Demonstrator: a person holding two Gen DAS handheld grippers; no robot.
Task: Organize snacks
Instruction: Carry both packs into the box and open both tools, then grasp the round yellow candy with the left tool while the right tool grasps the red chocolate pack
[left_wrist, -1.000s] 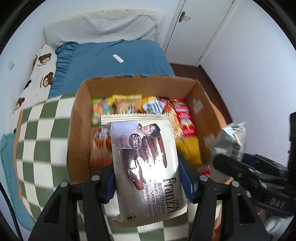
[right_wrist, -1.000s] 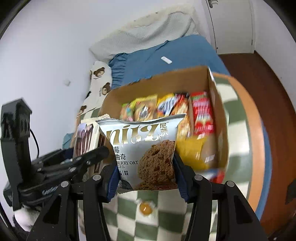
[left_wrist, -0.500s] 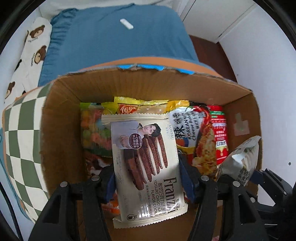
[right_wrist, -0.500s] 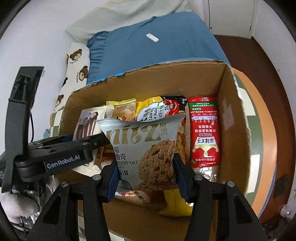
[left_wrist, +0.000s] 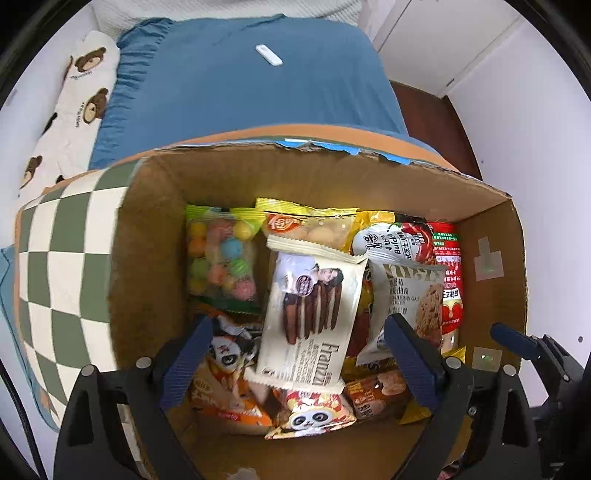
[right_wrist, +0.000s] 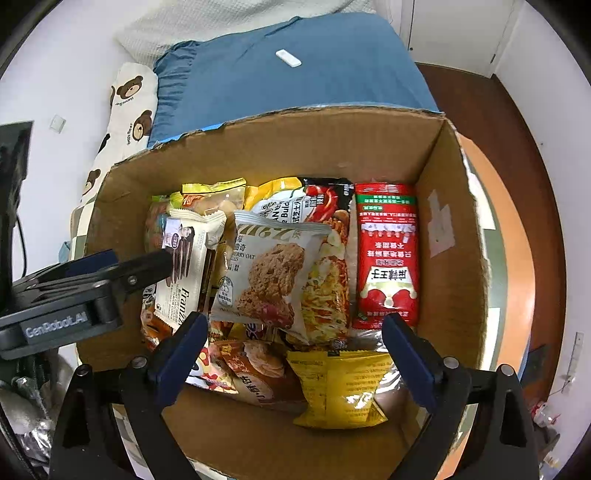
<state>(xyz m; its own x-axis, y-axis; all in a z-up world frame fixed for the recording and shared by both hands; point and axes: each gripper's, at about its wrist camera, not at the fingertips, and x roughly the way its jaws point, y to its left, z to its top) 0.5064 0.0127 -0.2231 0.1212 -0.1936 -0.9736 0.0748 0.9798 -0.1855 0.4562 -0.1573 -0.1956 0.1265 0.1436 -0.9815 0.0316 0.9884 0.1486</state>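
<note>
A cardboard box (left_wrist: 325, 177) holds several snack packets. The cream Franzzi cookie packet (left_wrist: 310, 314) lies loose on the pile inside it, between the tips of my left gripper (left_wrist: 297, 358), which is open and empty above the box. The grey oat cookie packet (right_wrist: 269, 273) lies on the pile too, just beyond my right gripper (right_wrist: 291, 347), which is open and empty. The oat packet also shows in the left wrist view (left_wrist: 410, 295), and the Franzzi packet in the right wrist view (right_wrist: 184, 266). The left gripper's body (right_wrist: 74, 295) reaches in from the left.
The box (right_wrist: 458, 258) sits on a green-and-white checked cloth (left_wrist: 62, 258) over an orange round table (right_wrist: 517, 258). Inside lie a red sauce pouch (right_wrist: 388, 254), a candy bag (left_wrist: 218, 258) and a yellow packet (right_wrist: 340, 387). A blue bed (left_wrist: 240, 81) lies behind.
Both grippers opened and let go of their packets. The Franzzi and oat cookie packets dropped onto the pile inside the box.
</note>
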